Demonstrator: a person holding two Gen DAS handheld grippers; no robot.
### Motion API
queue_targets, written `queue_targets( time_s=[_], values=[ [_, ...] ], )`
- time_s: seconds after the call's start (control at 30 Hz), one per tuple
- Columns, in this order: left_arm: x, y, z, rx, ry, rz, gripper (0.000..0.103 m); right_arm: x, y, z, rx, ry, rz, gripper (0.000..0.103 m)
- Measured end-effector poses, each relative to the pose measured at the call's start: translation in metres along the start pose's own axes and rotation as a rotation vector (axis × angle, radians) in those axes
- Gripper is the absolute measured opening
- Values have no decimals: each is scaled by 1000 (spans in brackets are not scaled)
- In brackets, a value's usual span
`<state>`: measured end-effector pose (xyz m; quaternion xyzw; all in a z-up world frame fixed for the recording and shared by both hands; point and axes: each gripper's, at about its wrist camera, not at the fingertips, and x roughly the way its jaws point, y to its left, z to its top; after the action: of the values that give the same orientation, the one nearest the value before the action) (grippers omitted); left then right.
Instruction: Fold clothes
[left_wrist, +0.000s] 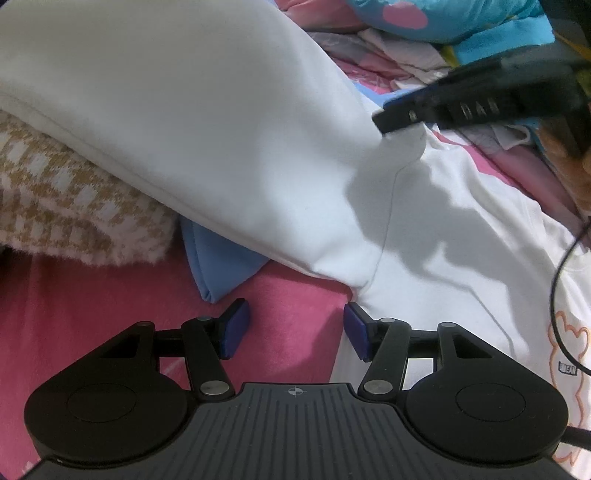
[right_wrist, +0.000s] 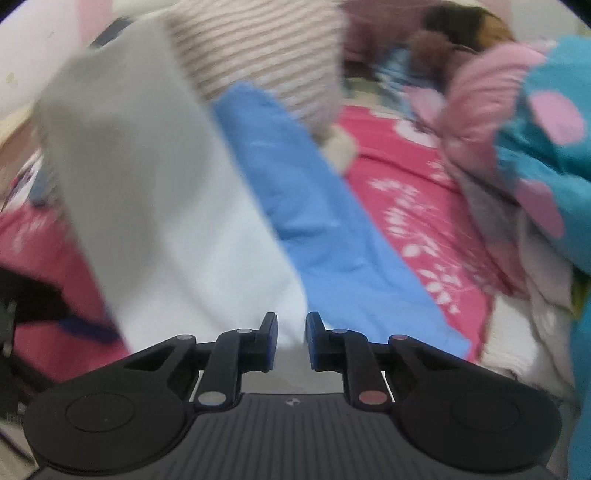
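A white sweatshirt (left_wrist: 229, 140) lies across the pink bedsheet (left_wrist: 110, 295), one sleeve running up to the left, with orange print at the right edge. My left gripper (left_wrist: 295, 328) hovers open over the sheet by the armpit seam, nothing between its pads, the right pad at the cloth's edge. My right gripper (left_wrist: 388, 123) hangs just over a small bump in the white cloth. In the blurred right wrist view the right gripper (right_wrist: 291, 338) keeps a narrow gap, with the white sweatshirt (right_wrist: 177, 229) showing behind it and no cloth pinched.
A blue garment (right_wrist: 332, 229) lies under and beside the white one, its corner (left_wrist: 218, 266) poking out. A tan checked knit (left_wrist: 62, 206) sits at the left. A heap of teal, pink and white clothes (right_wrist: 535, 155) lies to the right. A black cable (left_wrist: 557, 288) hangs at the right edge.
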<state>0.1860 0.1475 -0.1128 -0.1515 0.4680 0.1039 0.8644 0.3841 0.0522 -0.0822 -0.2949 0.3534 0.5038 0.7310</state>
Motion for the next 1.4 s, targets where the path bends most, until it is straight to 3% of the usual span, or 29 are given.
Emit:
queue_targets(
  time_s=[0.17, 0.3, 0.4, 0.5, 0.63, 0.73, 0.87, 1.0, 1.07, 1.1, 1.13, 1.27, 1.4],
  values=[
    [3, 1, 3, -1, 0, -5, 56, -1, 7, -5, -37, 21, 31, 18],
    [6, 0, 6, 0, 2, -7, 56, -27, -2, -7, 121, -11, 95, 19],
    [6, 1, 7, -2, 6, -7, 56, -51, 4, -27, 208, 9, 108, 19],
    [6, 1, 8, 0, 10, -5, 56, -66, 6, -59, 266, 85, 43, 21],
    [5, 1, 7, 10, 10, 0, 56, -77, -20, -96, 344, 182, -180, 25],
    [4, 0, 5, 23, 10, 8, 56, -81, -59, -116, 471, 201, -315, 33],
    [3, -1, 4, 31, 15, 18, 56, -75, -111, -134, 701, 207, -290, 35],
    [3, -3, 3, 39, 14, 26, 56, -57, -132, -141, 788, 221, -209, 38],
    [2, -3, 2, 42, 12, 31, 56, -42, -131, -141, 767, 260, -189, 31],
    [1, -3, 2, 43, 11, 33, 56, -38, -129, -140, 730, 273, -204, 17],
    [1, -3, 1, 43, 10, 34, 56, -38, -126, -136, 684, 264, -229, 12],
    [2, -4, 1, 43, 7, 37, 57, -52, -106, -122, 510, 206, -392, 12],
    [4, -6, 2, 50, 8, 38, 57, -35, -85, -126, 326, 230, -517, 13]
  ],
)
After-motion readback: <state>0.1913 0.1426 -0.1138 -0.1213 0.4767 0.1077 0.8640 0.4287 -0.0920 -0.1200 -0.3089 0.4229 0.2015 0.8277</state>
